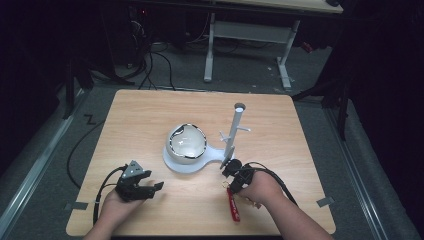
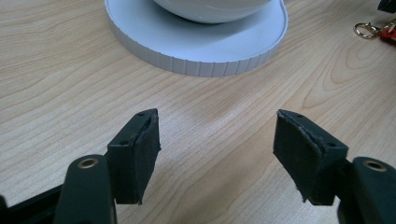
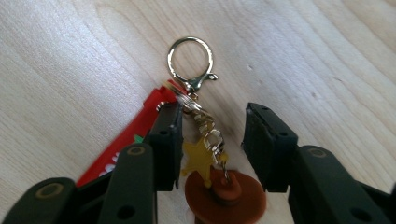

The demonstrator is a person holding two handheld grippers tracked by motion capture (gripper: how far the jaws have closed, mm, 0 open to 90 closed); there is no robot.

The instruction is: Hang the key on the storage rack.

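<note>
A keychain lies on the wooden table [image 1: 150, 115] at the front right, with a gold clasp ring [image 3: 190, 60], a gold star charm [image 3: 201, 158], a brown disc [image 3: 226, 198] and a red strap [image 3: 123, 140]. My right gripper [image 3: 212, 116] is open, its jaws straddling the chain just above the star without pinching it. In the high view the right gripper [image 1: 231, 168] sits by the foot of the white peg post [image 1: 234, 130], and the red strap [image 1: 233, 204] trails toward the front edge. My left gripper [image 2: 217, 126] is open and holds nothing, low over the table at the front left [image 1: 152, 181].
A white bowl [image 1: 186, 142] with a dark rim rests on the stand's round white base [image 2: 196, 44], joined to the post. That base lies just ahead of the left jaws. Bare wood stretches to the left and far side. Cables trail off the front edge.
</note>
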